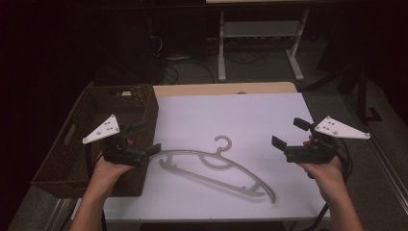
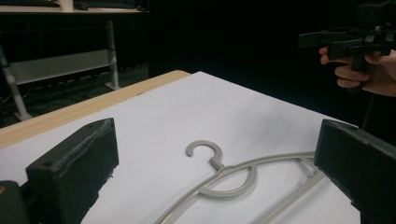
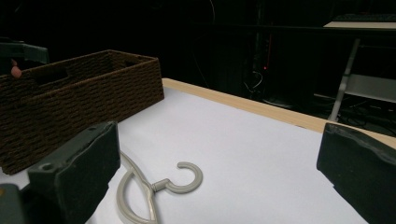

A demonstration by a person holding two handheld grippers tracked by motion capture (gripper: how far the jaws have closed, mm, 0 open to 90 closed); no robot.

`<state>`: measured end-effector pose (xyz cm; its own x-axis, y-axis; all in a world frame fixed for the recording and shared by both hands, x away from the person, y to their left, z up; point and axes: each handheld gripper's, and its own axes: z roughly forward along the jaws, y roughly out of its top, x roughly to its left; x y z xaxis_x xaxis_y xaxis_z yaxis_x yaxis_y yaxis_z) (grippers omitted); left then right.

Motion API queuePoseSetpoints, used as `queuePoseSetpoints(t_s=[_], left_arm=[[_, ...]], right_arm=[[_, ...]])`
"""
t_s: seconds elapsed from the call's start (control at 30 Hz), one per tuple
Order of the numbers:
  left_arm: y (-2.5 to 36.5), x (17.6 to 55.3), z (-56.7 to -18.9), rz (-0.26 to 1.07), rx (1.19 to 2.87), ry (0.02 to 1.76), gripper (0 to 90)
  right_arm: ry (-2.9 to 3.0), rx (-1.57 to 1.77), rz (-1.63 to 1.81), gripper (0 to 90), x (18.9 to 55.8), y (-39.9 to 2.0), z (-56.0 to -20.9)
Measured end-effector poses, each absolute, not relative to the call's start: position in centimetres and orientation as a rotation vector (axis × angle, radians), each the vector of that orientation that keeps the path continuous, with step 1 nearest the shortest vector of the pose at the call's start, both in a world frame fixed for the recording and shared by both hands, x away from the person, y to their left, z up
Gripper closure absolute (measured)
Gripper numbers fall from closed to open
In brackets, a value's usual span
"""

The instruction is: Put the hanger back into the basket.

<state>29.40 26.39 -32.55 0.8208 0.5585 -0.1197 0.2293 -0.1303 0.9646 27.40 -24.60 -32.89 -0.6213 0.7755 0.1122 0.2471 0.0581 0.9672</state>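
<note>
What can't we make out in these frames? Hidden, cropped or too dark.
- Basket inside: high view, too dim to tell the contents; a pale bit at the far rim is too small to identify.
- Hanger: left gripper view, its arms are cut by the bottom edge and the jaw at the right. Right gripper view, the hanger is cut off past the hook.
- Room behind the table: too dark.

Hanger (image 3: 161, 186) beside wicker basket (image 3: 79, 93)
</note>
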Motion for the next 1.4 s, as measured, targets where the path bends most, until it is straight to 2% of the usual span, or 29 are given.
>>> queuePoseSetpoints(t_s=[0.53, 0.67, 0.77, 0.83, 0.87, 0.9, 0.93, 0.97, 1.03, 1.27, 1.4], left_arm=[[22.2, 28.7, -33.3, 0.23, 1.819, 0.541, 0.0], [21.1, 28.6, -34.2, 0.199, 1.852, 0.531, 0.0], [20.3, 28.5, -34.7, 0.191, 1.875, 0.517, 0.0], [19.7, 28.5, -35.1, 0.175, 1.891, 0.512, 0.0], [19.5, 28.5, -35.4, 0.167, 1.895, 0.511, 0.0], [19.4, 28.5, -35.6, 0.162, 1.899, 0.508, 0.0], [19.2, 28.5, -35.9, 0.155, 1.9, 0.508, 0.0], [18.9, 28.6, -36.4, 0.142, 1.919, 0.509, 0.0], [18.7, 28.6, -36.7, 0.135, 1.926, 0.508, 0.0], [18.0, 28.8, -38.2, 0.105, 1.962, 0.518, 0.0], [17.8, 28.8, -38.5, 0.096, 1.97, 0.519, 0.0]], right_arm=[[2.031, 1.001, 1.536, 1.1, 27.6, -23.1, -33.5], [2.115, 0.985, 1.517, 6.0, 27.8, -22.4, -34.2], [2.2, 0.969, 1.491, 13.4, 27.9, -21.5, -34.9], [2.221, 0.967, 1.493, 14.1, 28.0, -21.3, -35.1], [2.241, 0.968, 1.483, 16.0, 28.1, -21.0, -35.4], [2.285, 0.969, 1.463, 22.5, 28.2, -20.6, -35.9], [2.285, 0.969, 1.463, 22.5, 28.2, -20.6, -35.9], [2.318, 0.972, 1.445, 29.1, 28.3, -20.2, -36.4], [2.344, 0.964, 1.434, 31.6, 28.4, -20.0, -36.6], [2.507, 0.934, 1.3, 64.8, 28.6, -17.9, -38.5], [2.59, 0.961, 1.228, 79.3, 28.5, -17.2, -39.5]])
